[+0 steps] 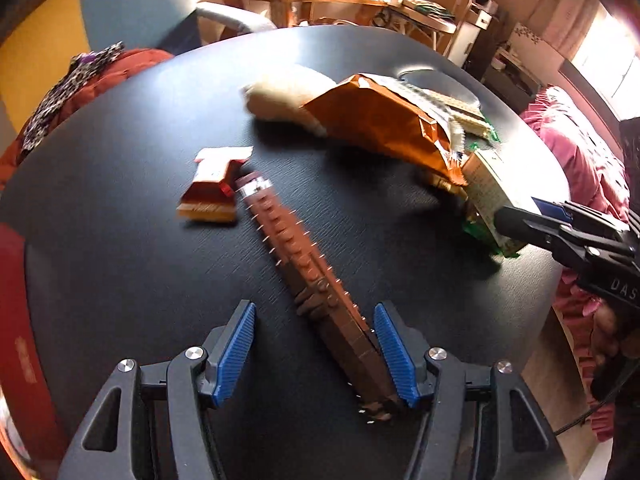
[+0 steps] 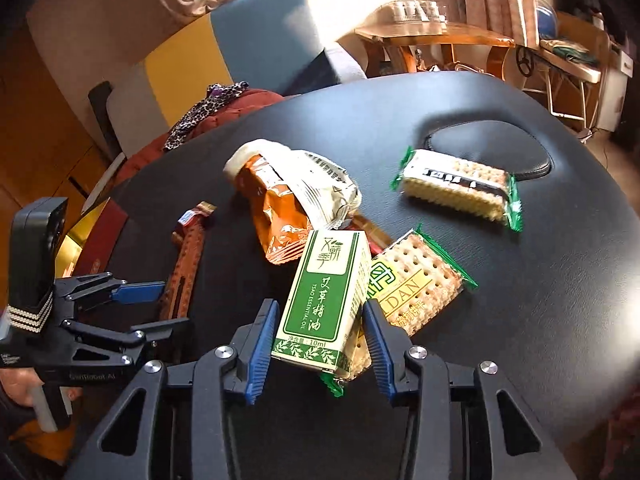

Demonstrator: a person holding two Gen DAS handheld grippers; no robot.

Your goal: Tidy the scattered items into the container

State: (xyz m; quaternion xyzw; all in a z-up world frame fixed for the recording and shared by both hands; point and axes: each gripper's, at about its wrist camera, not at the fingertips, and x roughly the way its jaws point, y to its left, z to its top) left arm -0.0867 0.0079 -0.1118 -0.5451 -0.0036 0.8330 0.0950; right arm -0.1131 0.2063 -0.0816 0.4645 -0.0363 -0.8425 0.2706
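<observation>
A long brown snack stick [image 1: 308,276] lies on the black table [image 1: 120,240]; its near end sits between the jaws of my left gripper [image 1: 316,356], which is open around it. A small red packet [image 1: 212,186] lies beside its far end. My right gripper [image 2: 320,344] is open around a green-and-white essential oil box [image 2: 324,300], which rests on a green-edged cracker packet [image 2: 416,276]. An orange foil bag [image 2: 280,208] lies behind the box. A second cracker packet [image 2: 456,190] lies farther right. No container shows.
A recessed oval hollow [image 2: 500,152] lies in the table behind the crackers. Red clothing with a leopard-print cloth [image 2: 208,108] hangs at the table's left edge. A blue and yellow chair [image 2: 248,40] and a wooden table [image 2: 432,36] stand beyond. Pink fabric [image 1: 580,152] lies right.
</observation>
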